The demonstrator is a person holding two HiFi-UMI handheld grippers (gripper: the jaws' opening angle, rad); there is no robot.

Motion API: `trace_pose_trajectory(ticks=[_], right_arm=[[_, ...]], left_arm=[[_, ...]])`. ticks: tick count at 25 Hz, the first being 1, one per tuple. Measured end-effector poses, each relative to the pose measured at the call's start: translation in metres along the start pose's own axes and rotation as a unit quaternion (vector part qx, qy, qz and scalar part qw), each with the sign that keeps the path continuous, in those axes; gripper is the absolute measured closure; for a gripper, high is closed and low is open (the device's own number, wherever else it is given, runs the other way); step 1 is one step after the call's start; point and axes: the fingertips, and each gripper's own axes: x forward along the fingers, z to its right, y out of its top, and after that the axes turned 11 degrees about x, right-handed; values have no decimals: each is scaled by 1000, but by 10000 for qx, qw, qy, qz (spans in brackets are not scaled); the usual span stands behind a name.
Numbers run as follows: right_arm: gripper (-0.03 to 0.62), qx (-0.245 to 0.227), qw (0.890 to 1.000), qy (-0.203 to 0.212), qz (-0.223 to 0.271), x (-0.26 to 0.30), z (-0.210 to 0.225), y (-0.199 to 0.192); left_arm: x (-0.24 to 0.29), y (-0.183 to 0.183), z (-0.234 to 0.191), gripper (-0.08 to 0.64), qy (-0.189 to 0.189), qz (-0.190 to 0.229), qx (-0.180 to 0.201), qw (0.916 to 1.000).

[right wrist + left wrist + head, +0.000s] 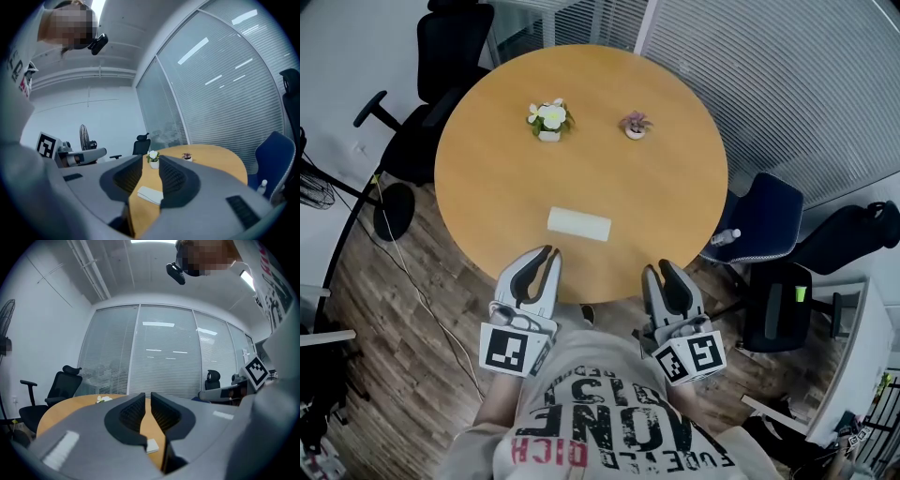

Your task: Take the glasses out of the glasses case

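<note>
A white, flat glasses case (578, 224) lies on the round wooden table (581, 169), near its front edge; its lid looks closed and no glasses show. My left gripper (551, 251) hovers at the table's near edge, just short of the case and a little left of it. Its jaws stand a narrow gap apart with nothing between them. My right gripper (657, 266) hangs at the edge to the right of the case, jaws apart and empty. The case (151, 445) shows low between the jaws in the left gripper view, and the case (149, 194) likewise in the right gripper view.
A small pot of white flowers (549, 119) and a smaller pink plant (635, 125) stand at the table's far side. A black office chair (441, 66) is at the back left. At the right stands a blue chair (764, 220) with a bottle (724, 237) on it.
</note>
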Motion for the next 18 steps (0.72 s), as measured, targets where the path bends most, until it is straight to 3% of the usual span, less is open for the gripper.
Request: trace_pose_trajectory(ticks=[9, 18], right_arm=[[508, 3, 9998, -188, 4, 14, 8, 2], [508, -1, 9993, -363, 105, 55, -10, 13]], left_arm=[[19, -4, -11, 512, -135, 41, -82, 9999], [42, -1, -56, 512, -346, 77, -64, 9994]])
